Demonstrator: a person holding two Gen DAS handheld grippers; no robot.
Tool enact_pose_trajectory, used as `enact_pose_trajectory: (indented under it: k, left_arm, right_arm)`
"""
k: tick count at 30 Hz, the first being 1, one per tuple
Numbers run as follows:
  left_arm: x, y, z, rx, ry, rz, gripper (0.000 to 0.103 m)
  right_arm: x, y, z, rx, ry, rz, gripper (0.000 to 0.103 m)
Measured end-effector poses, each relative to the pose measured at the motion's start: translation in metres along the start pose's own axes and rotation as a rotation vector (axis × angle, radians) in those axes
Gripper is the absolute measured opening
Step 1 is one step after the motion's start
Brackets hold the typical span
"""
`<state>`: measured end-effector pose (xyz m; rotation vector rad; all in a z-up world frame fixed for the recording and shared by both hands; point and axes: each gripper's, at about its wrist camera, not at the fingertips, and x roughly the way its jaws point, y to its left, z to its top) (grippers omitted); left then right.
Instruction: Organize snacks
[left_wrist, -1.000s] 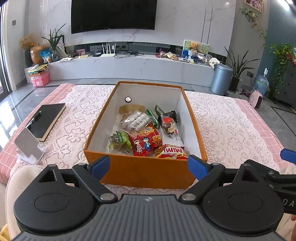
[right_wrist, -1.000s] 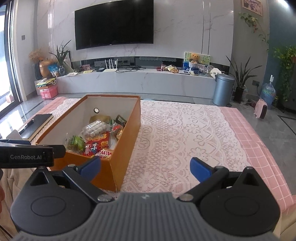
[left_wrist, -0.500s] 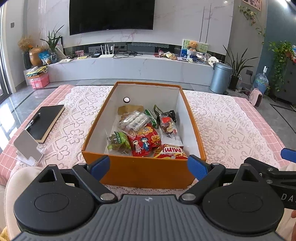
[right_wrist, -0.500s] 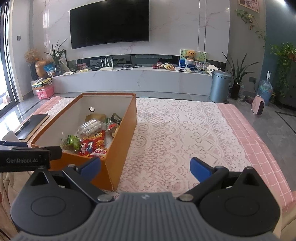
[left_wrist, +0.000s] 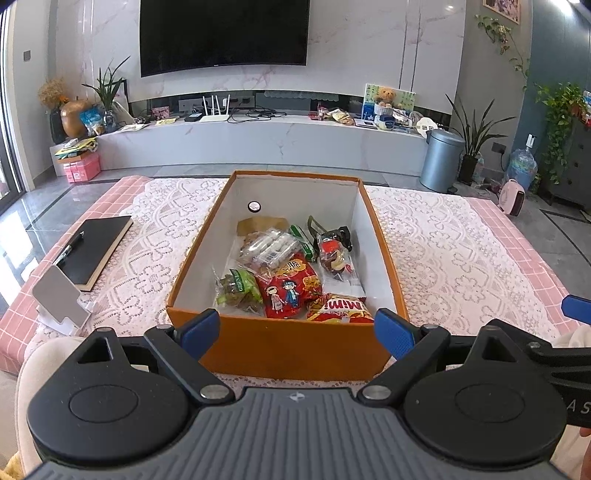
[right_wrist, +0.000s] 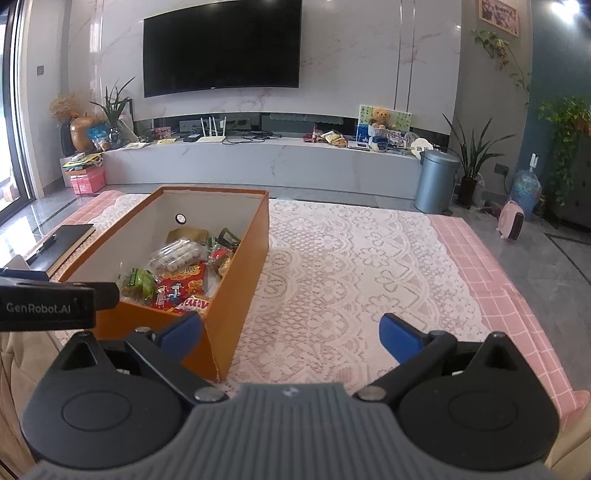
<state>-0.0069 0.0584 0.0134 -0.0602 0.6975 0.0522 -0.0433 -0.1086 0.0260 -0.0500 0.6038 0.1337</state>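
Jaws wide apart, empty: left gripper (left_wrist: 297, 330), right gripper (right_wrist: 291, 332) | snacks (left_wrist: 288, 273) in box (left_wrist: 295, 350) beyond left fingertips

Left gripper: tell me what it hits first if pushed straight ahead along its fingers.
Probably the near wall of the orange box, which fills the gap ahead of the open left gripper. Depth is unclear; angled higher, it could clear the rim and reach the snack packets.

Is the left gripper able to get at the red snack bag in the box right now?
Probably yes: the left gripper is open, the orange box has no lid, and the red snack bag lies on top.
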Motion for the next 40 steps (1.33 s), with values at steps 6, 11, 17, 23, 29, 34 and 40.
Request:
enact_pose_trajectory:
  k: [6, 11, 17, 23, 29, 34, 40]
  left_arm:
    - [-0.0021, 0.0013, 0.0007, 0.0, -0.009, 0.002, 0.103]
    - [-0.0028, -0.0007, 0.0004, 0.011, -0.013, 0.006, 0.103]
    - [-0.003, 0.0012, 0.0013, 0.003, -0.007, -0.003, 0.103]
    - [-0.0045, -0.0004, 0.0008, 0.02, -0.014, 0.014, 0.103]
    - [-0.0067, -0.0025, 0.001, 0.031, -0.021, 0.02, 0.103]
    - [-0.0079, -0.0027, 0.0004, 0.03, -0.027, 0.031, 0.103]
    - [-0.0068, -0.0054, -0.0016, 0.054, -0.045, 0.064, 0.103]
  right_arm:
    - [-0.0005, 0.0003, -0.0008, 0.005, 0.0, 0.006, 0.099]
    - [-0.0005, -0.0004, -0.0008, 0.004, -0.001, 0.009, 0.099]
    - [-0.0005, -0.001, -0.0008, 0.005, -0.002, 0.012, 0.099]
    - [-0.0005, -0.0007, -0.0007, 0.008, -0.002, 0.011, 0.099]
    - [-0.0013, -0.0003, -0.0003, 0.01, -0.002, 0.013, 0.099]
    - [-0.0017, 0.0005, -0.0006, 0.014, 0.004, 0.018, 0.099]
    - [-0.0012, 0.0003, -0.0017, 0.021, 0.009, 0.017, 0.099]
